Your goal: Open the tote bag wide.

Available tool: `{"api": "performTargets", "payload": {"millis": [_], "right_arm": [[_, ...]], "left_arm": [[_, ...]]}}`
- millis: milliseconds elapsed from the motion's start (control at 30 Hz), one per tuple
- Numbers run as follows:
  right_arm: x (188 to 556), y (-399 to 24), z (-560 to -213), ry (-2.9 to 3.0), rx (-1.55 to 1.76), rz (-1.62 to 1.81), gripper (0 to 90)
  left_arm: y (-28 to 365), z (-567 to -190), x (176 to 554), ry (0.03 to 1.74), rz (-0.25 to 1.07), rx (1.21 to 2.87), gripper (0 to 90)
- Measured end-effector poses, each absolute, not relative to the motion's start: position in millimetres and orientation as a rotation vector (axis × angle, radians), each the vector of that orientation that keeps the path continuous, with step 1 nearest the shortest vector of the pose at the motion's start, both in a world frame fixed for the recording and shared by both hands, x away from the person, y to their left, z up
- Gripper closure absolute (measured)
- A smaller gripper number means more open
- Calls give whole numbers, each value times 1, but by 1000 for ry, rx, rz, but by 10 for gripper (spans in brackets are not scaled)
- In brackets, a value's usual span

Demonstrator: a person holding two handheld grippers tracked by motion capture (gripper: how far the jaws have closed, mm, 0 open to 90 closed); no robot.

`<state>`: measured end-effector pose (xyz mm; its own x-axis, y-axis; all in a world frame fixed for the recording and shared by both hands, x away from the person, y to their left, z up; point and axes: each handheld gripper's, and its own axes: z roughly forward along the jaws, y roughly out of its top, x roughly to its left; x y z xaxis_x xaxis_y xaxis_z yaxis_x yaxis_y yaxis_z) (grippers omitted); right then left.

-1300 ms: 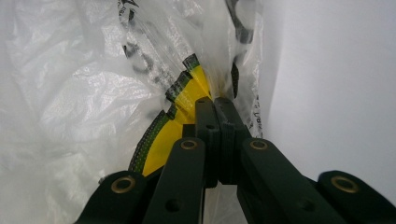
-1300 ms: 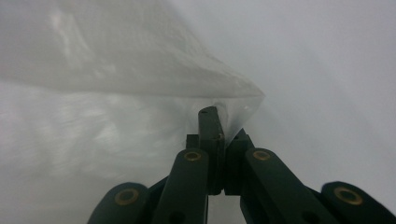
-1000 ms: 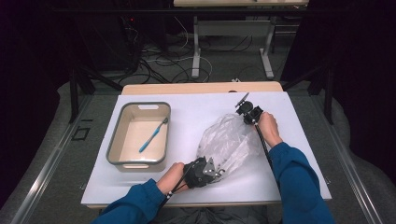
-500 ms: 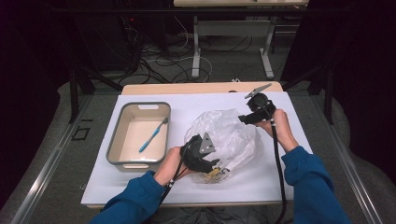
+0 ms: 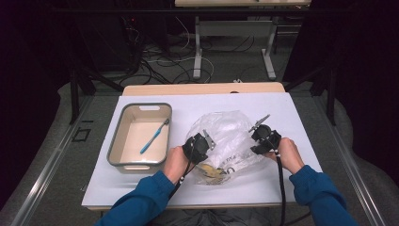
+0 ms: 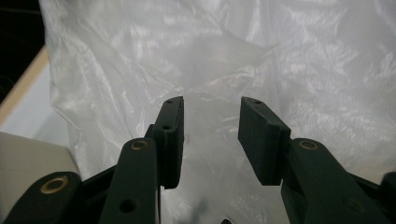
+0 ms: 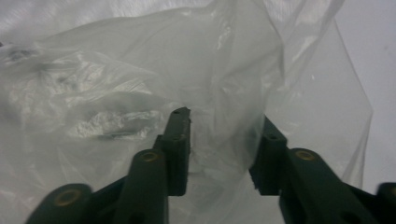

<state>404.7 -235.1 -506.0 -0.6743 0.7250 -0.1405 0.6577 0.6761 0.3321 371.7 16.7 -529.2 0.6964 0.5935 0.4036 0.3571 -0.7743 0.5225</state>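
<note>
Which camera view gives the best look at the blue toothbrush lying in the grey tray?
The high view: the slim blue toothbrush lies diagonally inside the grey rectangular tray, whole and unobstructed. The left gripper view gives just a pale corner at its lower left, perhaps that tray, beside the clear crinkled plastic bag. The right gripper view looks at the bag.

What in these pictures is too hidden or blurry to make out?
- High view: the yellowish thing inside the clear plastic bag is blurred by the crinkled film; unidentifiable.
- High view: print on the bag is too small to read.
- Right gripper view: one pad of the right tongs sits behind a fold of film; whether it touches is unclear.
- Left gripper view: the left tongs stand apart against the bag; what lies behind the film is hazy.
</note>
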Motion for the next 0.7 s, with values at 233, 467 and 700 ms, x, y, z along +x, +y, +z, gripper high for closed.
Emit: {"api": "performTargets", "payload": {"millis": [233, 467, 700], "right_arm": [[415, -248, -534, 2517, 1079, 407, 784], [437, -249, -540, 2443, 1006, 419, 802], [461, -243, -542, 2386, 998, 484, 784]], "left_arm": [[21, -541, 371, 762, 732, 2544, 682], [30, -545, 366, 811, 605, 2508, 714], [32, -544, 352, 788, 580, 2504, 701]]}}
